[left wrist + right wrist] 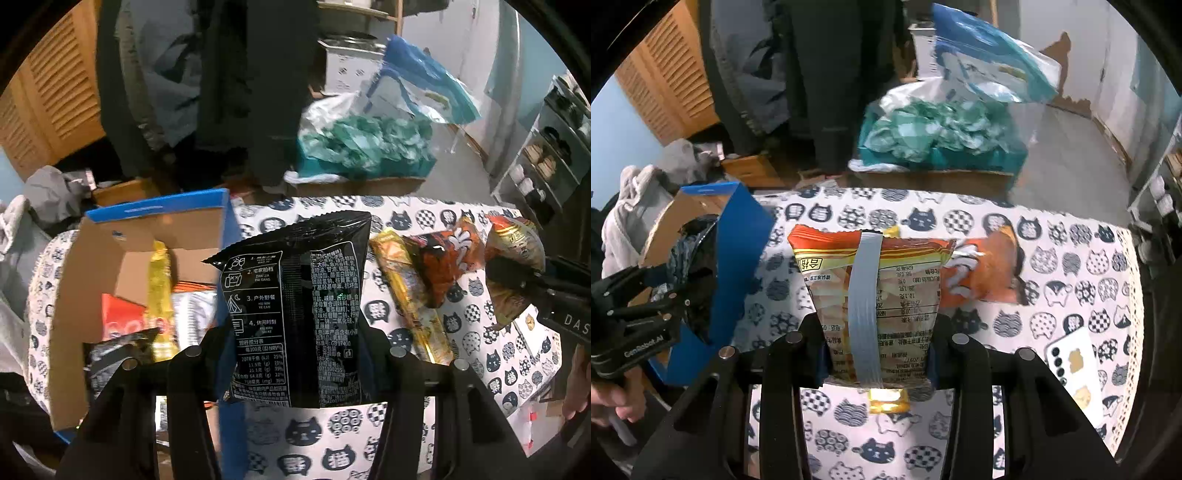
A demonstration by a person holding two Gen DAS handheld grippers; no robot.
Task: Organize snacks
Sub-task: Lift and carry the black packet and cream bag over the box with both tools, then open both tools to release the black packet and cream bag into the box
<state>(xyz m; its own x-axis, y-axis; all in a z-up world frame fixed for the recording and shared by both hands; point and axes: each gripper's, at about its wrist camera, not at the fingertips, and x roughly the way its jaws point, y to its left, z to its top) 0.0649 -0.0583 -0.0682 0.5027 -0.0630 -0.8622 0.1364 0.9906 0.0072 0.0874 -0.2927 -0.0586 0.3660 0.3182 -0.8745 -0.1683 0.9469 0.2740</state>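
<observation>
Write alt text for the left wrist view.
The left tongs grip a black snack packet above a cat-print tablecloth. An open cardboard box holding snacks sits on the left; more packets lie on the right.

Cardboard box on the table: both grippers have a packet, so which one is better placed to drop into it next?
Left, probably. The left gripper holds the black packet right beside the cardboard box. The right gripper, clamped on the orange packet, sits farther over the cat-print tablecloth.
</observation>
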